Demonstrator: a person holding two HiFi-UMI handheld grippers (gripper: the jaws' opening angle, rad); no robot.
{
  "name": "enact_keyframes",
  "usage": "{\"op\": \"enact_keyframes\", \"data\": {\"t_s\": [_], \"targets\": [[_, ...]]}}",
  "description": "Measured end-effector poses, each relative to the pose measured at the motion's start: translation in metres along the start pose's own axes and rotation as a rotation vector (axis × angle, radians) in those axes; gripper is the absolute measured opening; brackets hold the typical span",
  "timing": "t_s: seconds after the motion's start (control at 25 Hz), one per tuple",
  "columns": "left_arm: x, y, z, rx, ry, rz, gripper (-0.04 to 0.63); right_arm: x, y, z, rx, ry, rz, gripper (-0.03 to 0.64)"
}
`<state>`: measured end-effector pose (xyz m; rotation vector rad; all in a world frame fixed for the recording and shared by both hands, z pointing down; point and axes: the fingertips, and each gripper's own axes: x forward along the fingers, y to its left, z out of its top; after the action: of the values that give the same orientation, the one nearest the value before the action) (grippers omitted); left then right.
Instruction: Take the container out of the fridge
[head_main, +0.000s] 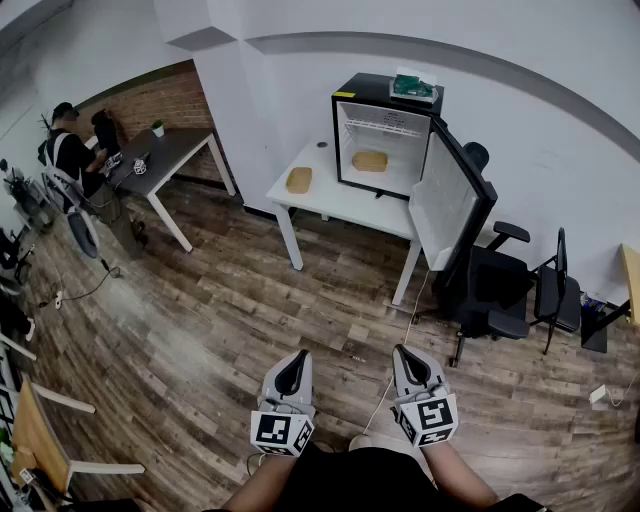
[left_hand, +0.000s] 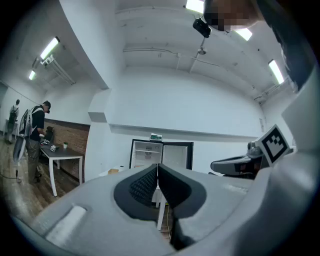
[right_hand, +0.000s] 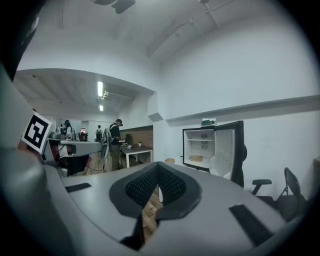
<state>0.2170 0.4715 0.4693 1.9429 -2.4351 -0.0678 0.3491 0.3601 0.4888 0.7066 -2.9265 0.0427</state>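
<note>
White table (head_main: 345, 206) bears open fridge (head_main: 385, 130), tan container (head_main: 299, 180).

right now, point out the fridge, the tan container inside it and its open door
black mini fridge (head_main: 368, 88), head view, black top
flat tan container (head_main: 369, 160), head view, top middle
open fridge door (head_main: 442, 208), head view, white inner lining

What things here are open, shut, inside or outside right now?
Fridge door: swung wide open.
Container in fridge: lying inside, untouched.
Container on table: lying flat, untouched.
Left gripper: shut, empty.
Right gripper: shut, empty.
</note>
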Motion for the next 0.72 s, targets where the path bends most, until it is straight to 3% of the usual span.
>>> {"op": "enact_keyframes", "data": {"t_s": [0.36,0.72], "targets": [[0.024,-0.025,-0.001,0.024,-0.005,-0.018,0.018,0.0,-0.028,-0.002,0.039,-0.016,-0.036,-0.002],[0.053,0.005,-0.005,0.009,-0.01,-0.029,0.018,0.039,-0.017,-0.014,0.036,0.028,-0.017,-0.002]]}}
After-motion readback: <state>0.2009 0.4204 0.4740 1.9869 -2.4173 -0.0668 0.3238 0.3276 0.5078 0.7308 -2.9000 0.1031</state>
